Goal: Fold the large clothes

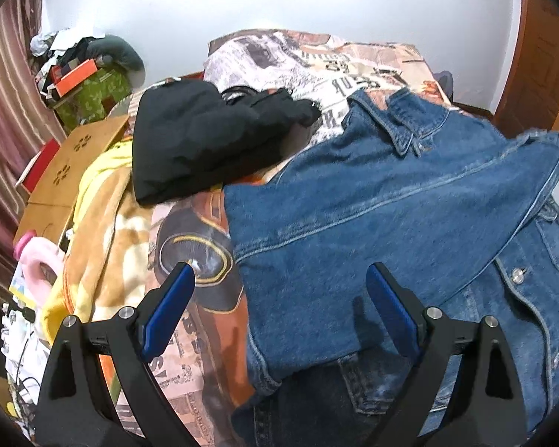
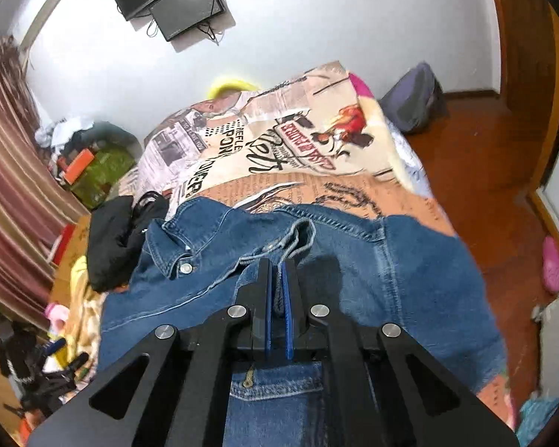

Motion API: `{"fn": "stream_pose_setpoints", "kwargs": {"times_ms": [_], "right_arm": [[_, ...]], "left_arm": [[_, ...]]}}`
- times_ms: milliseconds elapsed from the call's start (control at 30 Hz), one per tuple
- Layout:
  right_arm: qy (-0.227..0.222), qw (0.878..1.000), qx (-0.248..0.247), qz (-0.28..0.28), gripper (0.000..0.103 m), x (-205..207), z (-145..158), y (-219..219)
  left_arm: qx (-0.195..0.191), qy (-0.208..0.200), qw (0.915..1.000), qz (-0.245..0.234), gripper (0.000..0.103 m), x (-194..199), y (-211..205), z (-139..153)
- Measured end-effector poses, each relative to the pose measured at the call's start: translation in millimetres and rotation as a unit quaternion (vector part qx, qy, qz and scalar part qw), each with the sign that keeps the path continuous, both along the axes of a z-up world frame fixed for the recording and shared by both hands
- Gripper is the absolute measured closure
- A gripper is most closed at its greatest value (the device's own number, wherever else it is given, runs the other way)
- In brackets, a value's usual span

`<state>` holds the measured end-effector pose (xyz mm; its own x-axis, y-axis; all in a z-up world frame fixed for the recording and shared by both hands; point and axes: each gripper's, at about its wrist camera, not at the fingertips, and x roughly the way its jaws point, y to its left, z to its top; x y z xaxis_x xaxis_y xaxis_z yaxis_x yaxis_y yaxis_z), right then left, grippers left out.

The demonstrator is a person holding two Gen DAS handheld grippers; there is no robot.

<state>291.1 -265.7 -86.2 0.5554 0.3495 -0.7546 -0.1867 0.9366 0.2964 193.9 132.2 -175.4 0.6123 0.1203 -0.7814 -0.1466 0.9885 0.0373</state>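
A blue denim jacket lies spread on the bed, collar toward the far end. In the right wrist view my right gripper is shut on a fold of the denim jacket, with cloth pinched between its blue pads and a cuff or hem edge sticking out past the tips. My left gripper hovers open over the jacket's lower left edge, its blue pads wide apart and nothing between them. Darker jeans-like denim lies under the jacket near the front.
A black garment lies on the bed left of the jacket. The printed bedspread covers the far part. Yellow and tan blankets and cardboard crowd the left edge. A backpack and wooden floor are on the right.
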Motion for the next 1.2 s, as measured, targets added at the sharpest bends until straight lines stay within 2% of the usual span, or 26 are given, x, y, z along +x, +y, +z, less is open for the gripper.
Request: {"fn": "stream_pose_setpoints", "kwargs": {"times_ms": [200, 433, 533, 733, 800, 833, 867, 900, 933, 967, 1033, 1200], "right_arm": [[-0.005, 0.998, -0.070, 0.005, 0.098, -12, -11, 5], [0.084, 0.995, -0.056, -0.013, 0.098, -10, -58, -21], [0.092, 0.992, -0.082, -0.025, 0.098, -14, -63, -26], [0.121, 0.991, -0.050, -0.043, 0.097, -18, -54, -51], [0.110, 0.991, -0.057, -0.051, 0.093, -21, -45, -56], [0.102, 0.991, -0.064, -0.057, 0.085, -24, -39, -59], [0.093, 0.991, -0.069, -0.065, 0.072, -26, -33, -62], [0.083, 0.991, -0.073, -0.076, 0.064, -29, -26, -68], [0.075, 0.991, -0.074, -0.088, 0.049, -32, -21, -72], [0.067, 0.990, -0.071, -0.099, 0.040, -35, -16, -77], [0.051, 0.990, -0.054, -0.121, 0.038, -42, -8, -91], [0.055, 0.987, -0.015, -0.147, 0.038, -49, -8, -123]], "left_arm": [[-0.012, 0.000, 0.9998, -0.014, 0.009, 1, -11, 0], [-0.008, 0.017, 0.9995, -0.027, 0.010, -1, -22, -10], [-0.009, 0.018, 0.9994, -0.028, 0.010, -1, -23, -11], [0.001, 0.008, 0.9994, -0.035, 0.010, 5, -29, 0], [0.004, 0.001, 0.9993, -0.037, 0.010, 8, -32, 5], [0.005, -0.004, 0.9992, -0.039, 0.010, 10, -33, 9], [0.006, -0.009, 0.9991, -0.040, 0.010, 12, -35, 13], [0.006, -0.014, 0.9990, -0.042, 0.009, 14, -36, 17], [0.006, -0.019, 0.9988, -0.044, 0.009, 17, -38, 21], [0.005, -0.026, 0.9986, -0.046, 0.009, 20, -40, 26], [0.002, -0.036, 0.9981, -0.049, 0.010, 26, -45, 33], [-0.006, -0.056, 0.9966, -0.060, 0.009, 40, -57, 48]]}}
